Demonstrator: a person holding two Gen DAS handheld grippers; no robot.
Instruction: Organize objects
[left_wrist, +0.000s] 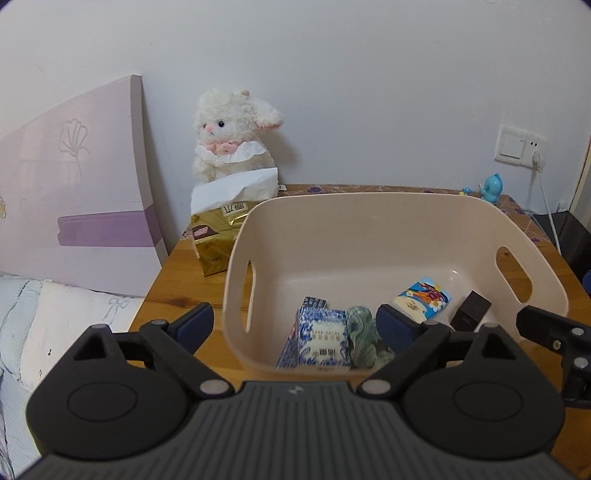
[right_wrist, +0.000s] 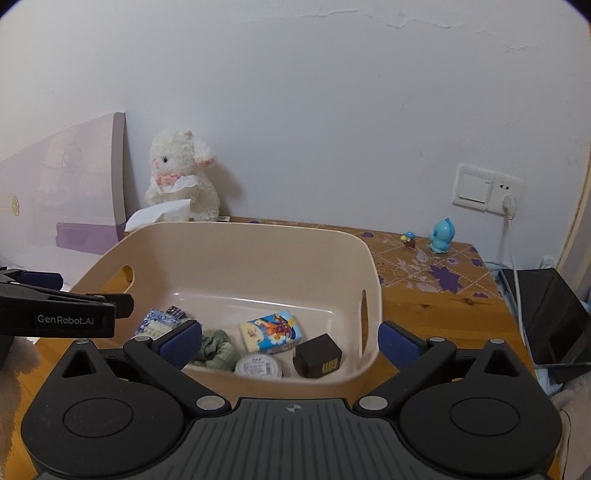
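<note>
Room: pale wall behind a wooden table, with a bed headboard off to its left.
Bin: our landmark, a beige basket in the middle of the table, already holding small things.
Left gripper: fingers spread wide and empty, straddling the bin's near left corner.
Right gripper: also spread wide and empty, straddling the bin's near right wall.
Outside the bin: gold tissue pack just beyond its far left corner, plush lamb behind that; blue figurine well apart to the far right.
Key relation: we judge the tissue pack lies ahead-left, nearer our left gripper, its long axis pointing towards us.
Inside: blue-white packet, green cloth, colourful tissue packet, dark box, round lidded tub.
Hidden: the bin's near floor is cut off by the grippers; labels are unreadable.
</note>
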